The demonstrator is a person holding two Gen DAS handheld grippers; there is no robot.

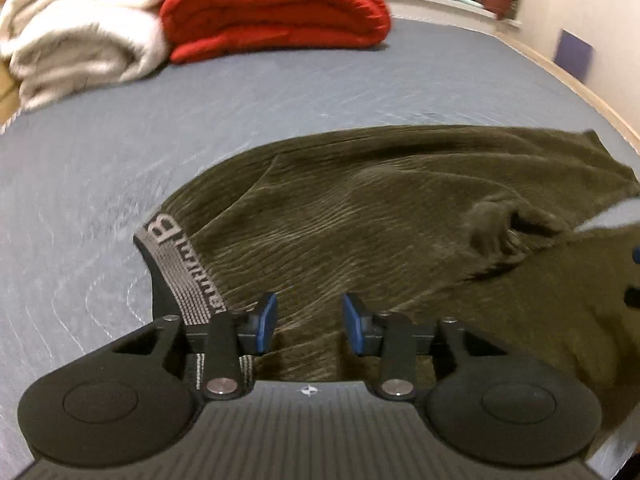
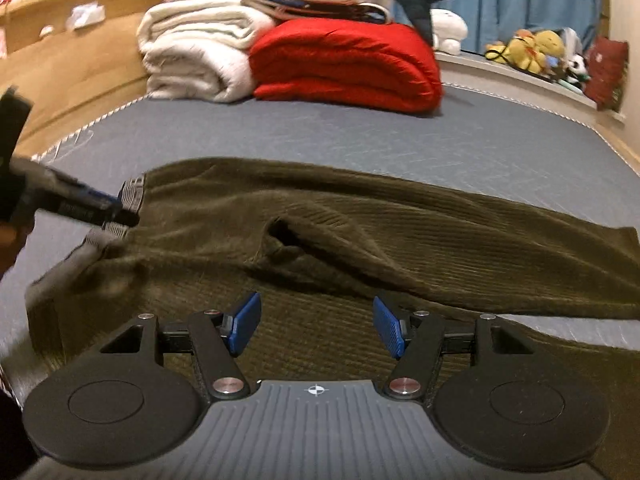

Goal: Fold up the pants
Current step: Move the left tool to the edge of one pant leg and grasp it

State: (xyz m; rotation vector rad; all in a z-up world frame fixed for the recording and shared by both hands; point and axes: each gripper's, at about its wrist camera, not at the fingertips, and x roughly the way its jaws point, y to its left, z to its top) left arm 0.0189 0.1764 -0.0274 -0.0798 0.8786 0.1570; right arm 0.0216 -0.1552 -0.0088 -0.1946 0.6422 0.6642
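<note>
Olive ribbed corduroy pants (image 2: 360,216) rumpled on grey mattress (image 1: 280,92); left gripper (image 1: 308,326) and right gripper (image 2: 316,326) part-open, empty; risk of pinching one layer only.

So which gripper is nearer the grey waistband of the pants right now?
Left. The left gripper sits right beside the waistband, its fingers open over the olive pants. The right gripper hangs open over the middle of the pants, well along from the waistband.

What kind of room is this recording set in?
Most likely a bedroom: a grey mattress in a wooden bed frame, folded blankets stacked on it, and plush toys on a ledge.
</note>
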